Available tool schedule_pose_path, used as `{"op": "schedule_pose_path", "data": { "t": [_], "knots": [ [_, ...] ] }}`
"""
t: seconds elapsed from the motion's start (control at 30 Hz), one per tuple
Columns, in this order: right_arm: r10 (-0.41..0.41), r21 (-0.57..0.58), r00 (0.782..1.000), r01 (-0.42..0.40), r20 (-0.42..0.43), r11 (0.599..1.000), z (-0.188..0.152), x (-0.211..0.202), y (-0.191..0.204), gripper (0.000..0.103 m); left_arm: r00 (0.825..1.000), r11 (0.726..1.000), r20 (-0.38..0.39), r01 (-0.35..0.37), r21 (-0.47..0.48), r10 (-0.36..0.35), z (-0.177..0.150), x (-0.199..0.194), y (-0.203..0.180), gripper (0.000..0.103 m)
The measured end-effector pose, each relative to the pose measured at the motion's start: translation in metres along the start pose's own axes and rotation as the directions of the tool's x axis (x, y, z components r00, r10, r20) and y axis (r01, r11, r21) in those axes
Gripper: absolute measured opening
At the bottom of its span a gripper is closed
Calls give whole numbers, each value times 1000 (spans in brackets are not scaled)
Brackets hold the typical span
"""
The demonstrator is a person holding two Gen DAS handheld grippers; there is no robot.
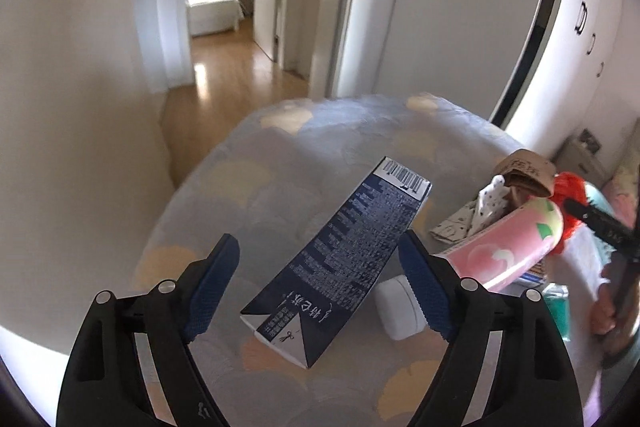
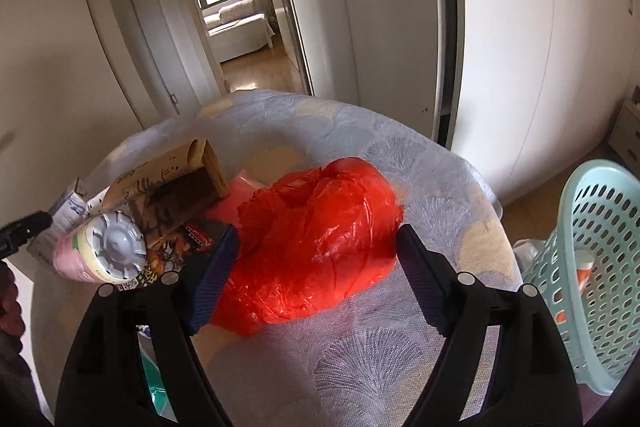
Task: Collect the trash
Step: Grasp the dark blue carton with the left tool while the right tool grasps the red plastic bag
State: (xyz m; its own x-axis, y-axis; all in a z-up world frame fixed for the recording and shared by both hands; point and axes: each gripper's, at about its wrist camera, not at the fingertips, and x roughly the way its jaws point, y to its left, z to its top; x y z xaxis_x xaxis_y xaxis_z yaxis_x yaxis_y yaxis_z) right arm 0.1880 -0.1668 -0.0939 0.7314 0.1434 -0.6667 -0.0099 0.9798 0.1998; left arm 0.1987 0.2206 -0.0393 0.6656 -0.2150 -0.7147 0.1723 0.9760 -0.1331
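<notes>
A dark blue printed carton (image 1: 352, 247) lies flat on a grey cloth-covered surface (image 1: 248, 195) with a pale leaf pattern. My left gripper (image 1: 319, 249) hovers over it, open; the carton lies between the fingers and neither pad touches it. A crumpled red plastic bag (image 2: 316, 239) lies on the same cloth (image 2: 400, 155). My right gripper (image 2: 318, 241) stands open just in front of the bag, one finger on each side, pads apart from it. To its left lie a pink can (image 2: 100, 251), a brown cardboard box (image 2: 172, 183) and a colourful wrapper (image 2: 176, 251).
A small white case (image 1: 400, 307) sits right of the carton, next to the pink can (image 1: 508, 251) and patterned paper (image 1: 480, 215). A teal slotted basket (image 2: 600, 267) stands at the cloth's right edge. White wardrobes stand at the right. An open doorway leads away behind.
</notes>
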Motion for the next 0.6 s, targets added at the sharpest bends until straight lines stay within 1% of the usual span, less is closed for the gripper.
{"op": "schedule_pose_path", "data": {
  "t": [0.07,0.13,0.23,0.27,0.33,0.4,0.47,0.5,0.6],
  "knots": [
    [14,19,1000,-14,-5,1000,1,1,-5,77,998,998,-7,61,-7,-61,-2,-1,2,80],
    [19,22,1000,-19,-15,1000,1,3,-5,77,996,996,-25,86,-8,-86,-3,3,0,80],
    [10,3,1000,-10,-10,1000,0,1,-1,77,997,998,-45,56,18,-55,-5,7,-5,80],
    [5,-4,1000,-5,-13,1000,-1,2,1,77,997,999,-58,43,26,-41,-5,9,-7,77],
    [-18,-19,1000,18,-14,1000,-1,2,4,75,997,999,-83,7,41,-3,-6,14,-13,69],
    [-17,-47,1000,16,-17,999,-1,5,10,62,994,999,-111,2,44,3,-7,21,-17,49],
    [-25,-59,1000,24,-17,998,-2,6,12,55,993,999,-119,-3,38,8,-7,22,-18,38],
    [-18,-58,1000,17,-16,998,-2,5,12,46,993,999,-113,-29,29,32,-7,21,-19,37],
    [1,-43,1000,-2,-11,999,-2,4,8,37,996,999,-76,-50,13,51,-7,11,-20,35]
  ]
}}
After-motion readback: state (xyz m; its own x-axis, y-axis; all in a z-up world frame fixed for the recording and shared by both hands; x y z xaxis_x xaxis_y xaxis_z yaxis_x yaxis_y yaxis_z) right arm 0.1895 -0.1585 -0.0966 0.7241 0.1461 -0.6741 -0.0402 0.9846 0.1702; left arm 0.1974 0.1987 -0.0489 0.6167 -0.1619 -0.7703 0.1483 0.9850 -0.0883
